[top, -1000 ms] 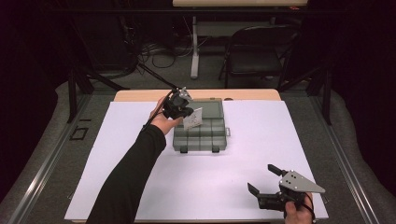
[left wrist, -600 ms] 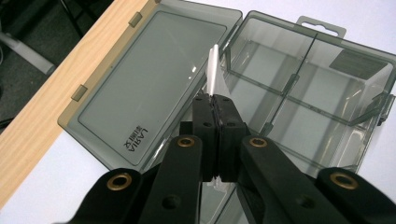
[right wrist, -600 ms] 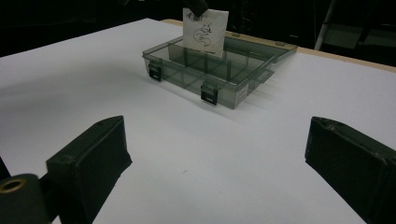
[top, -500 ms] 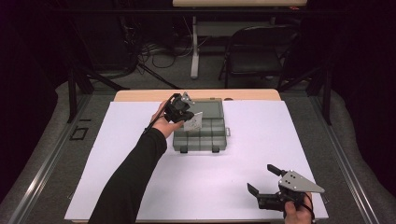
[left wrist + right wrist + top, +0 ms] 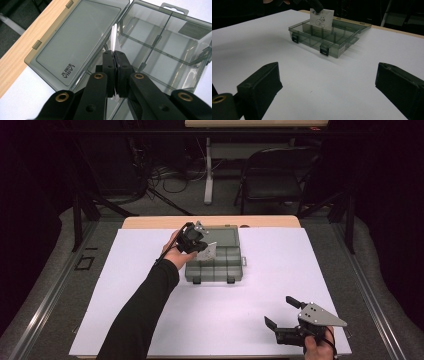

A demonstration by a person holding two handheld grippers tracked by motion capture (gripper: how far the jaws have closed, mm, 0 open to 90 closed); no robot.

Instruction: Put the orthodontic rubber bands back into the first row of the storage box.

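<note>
Shifted slightly since earlier frame: left tool (image 5: 199,245), pinching card (image 5: 114,37) edge-on above open box (image 5: 215,270) (mid-bench). Right tool (image 5: 283,314) spread, idle. Step: placing card. Next: lower into compartment, release.

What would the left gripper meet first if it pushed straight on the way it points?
Probably the open smoky clear plastic compartment box: the left gripper, shut on a small white paper card, points down near the box's hinge; depth is unclear.
</note>
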